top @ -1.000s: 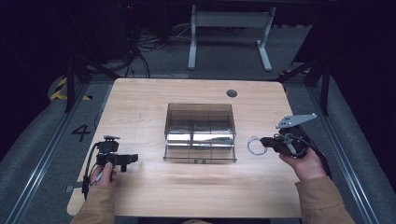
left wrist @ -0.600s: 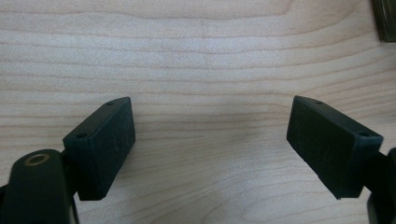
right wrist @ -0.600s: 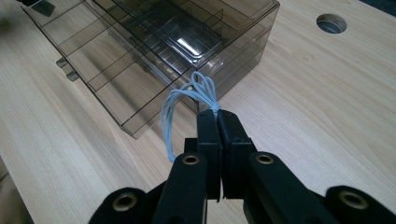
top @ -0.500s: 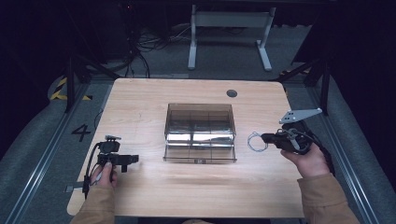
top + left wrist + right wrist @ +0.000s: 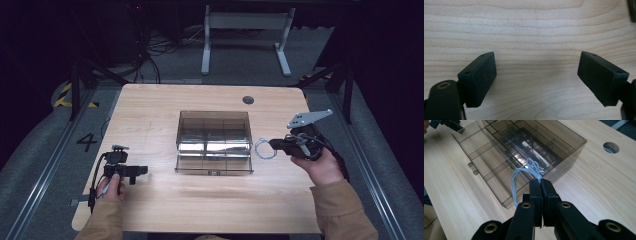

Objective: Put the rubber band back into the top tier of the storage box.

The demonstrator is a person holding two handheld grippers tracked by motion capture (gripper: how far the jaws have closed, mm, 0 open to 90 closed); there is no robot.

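A clear smoky plastic organizer box (image 5: 214, 141) with several compartments stands mid-table, its drawer pulled toward the near edge; the right gripper view shows the box (image 5: 524, 147) ahead. My right gripper (image 5: 272, 145) is shut on a small coil of pale blue-white cord (image 5: 262, 149), held just right of the box and above the table. In the right gripper view the cord (image 5: 524, 175) loops out from the pressed-together jaw tips (image 5: 540, 180). My left gripper (image 5: 142, 170) rests at the table's left, pointing right. Its jaws (image 5: 536, 72) stand wide open over bare wood with nothing between them.
The wooden table (image 5: 150, 110) has a round cable hole (image 5: 248, 100) at the back, right of centre. A white desk frame (image 5: 245, 30) stands on the floor beyond. A floor rail and the number 4 (image 5: 86, 141) lie left of the table.
My right gripper has risen a little and shifted with the cord coil still in its jaws. The left gripper has stayed where it was.
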